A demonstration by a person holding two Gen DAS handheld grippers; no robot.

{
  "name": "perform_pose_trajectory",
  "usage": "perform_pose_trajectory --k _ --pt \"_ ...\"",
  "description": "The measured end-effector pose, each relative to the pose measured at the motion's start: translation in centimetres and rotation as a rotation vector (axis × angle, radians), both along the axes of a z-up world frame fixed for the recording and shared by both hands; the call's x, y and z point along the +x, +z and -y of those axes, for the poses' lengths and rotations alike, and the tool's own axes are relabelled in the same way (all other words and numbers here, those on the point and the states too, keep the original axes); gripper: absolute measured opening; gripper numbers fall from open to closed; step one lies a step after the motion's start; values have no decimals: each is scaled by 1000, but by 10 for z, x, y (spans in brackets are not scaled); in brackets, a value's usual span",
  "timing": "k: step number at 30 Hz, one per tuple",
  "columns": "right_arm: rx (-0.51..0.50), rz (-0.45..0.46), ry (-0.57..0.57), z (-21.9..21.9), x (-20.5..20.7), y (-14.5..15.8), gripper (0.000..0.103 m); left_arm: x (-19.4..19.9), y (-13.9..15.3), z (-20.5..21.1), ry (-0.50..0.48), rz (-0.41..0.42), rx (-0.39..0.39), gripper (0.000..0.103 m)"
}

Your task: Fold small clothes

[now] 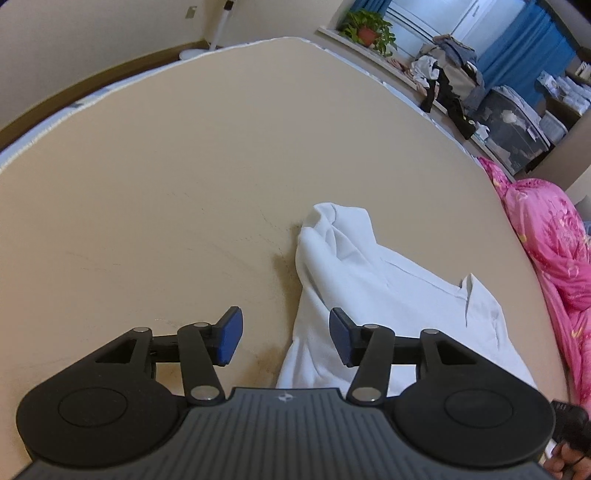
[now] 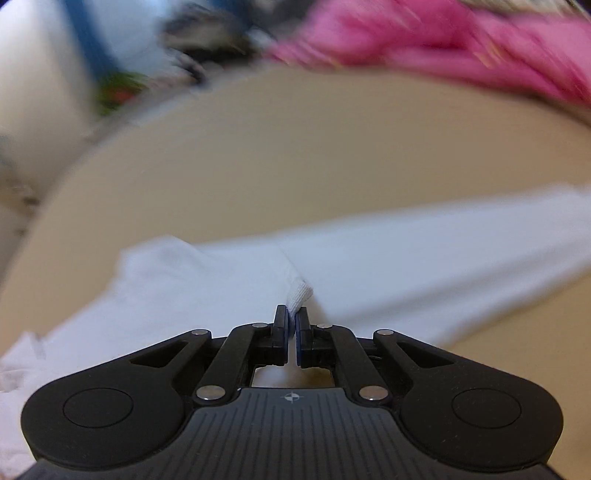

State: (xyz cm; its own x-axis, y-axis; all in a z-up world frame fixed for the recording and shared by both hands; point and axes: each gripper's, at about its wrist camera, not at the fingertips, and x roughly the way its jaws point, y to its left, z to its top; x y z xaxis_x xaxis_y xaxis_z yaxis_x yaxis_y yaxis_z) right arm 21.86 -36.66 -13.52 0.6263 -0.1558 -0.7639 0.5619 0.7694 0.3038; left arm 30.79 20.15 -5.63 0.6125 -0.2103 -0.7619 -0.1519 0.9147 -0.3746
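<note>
A small white garment [image 1: 373,288] lies crumpled on the tan surface [image 1: 184,184], right of centre in the left wrist view. My left gripper [image 1: 286,338] is open and empty, with its right pad over the garment's left edge. In the blurred right wrist view the garment [image 2: 406,258] spreads across the tan surface [image 2: 295,147]. My right gripper [image 2: 292,325] is shut on a ribbed edge of the garment [image 2: 301,295], which sticks up between the pads.
A pink quilt [image 1: 546,236] lies along the surface's right edge and shows blurred in the right wrist view [image 2: 424,37]. A windowsill holds a potted plant [image 1: 367,29] and a clothes pile [image 1: 447,70]. A fan stand [image 1: 218,33] stands by the far wall.
</note>
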Motion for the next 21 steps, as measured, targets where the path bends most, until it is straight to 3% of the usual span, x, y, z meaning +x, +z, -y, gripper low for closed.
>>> perform_pose_trajectory --k 2,5,12,15,17,21 --pt "16 19 -36 2 -2 3 8 9 -4 -3 13 12 -36 57" --pt "-61 81 -10 -11 0 19 9 21 -6 -1 8 44 -74 57" --pt "-79 124 -27 -10 -7 23 9 52 -14 16 -39 65 -55 54" --pt "-78 147 -8 -16 -8 24 9 63 -22 21 -56 57 -57 33" --pt "-75 163 20 -19 -7 27 10 68 -24 23 -83 71 -56 3" --pt "-1 183 126 -25 -6 24 16 67 2 13 -45 204 46 3"
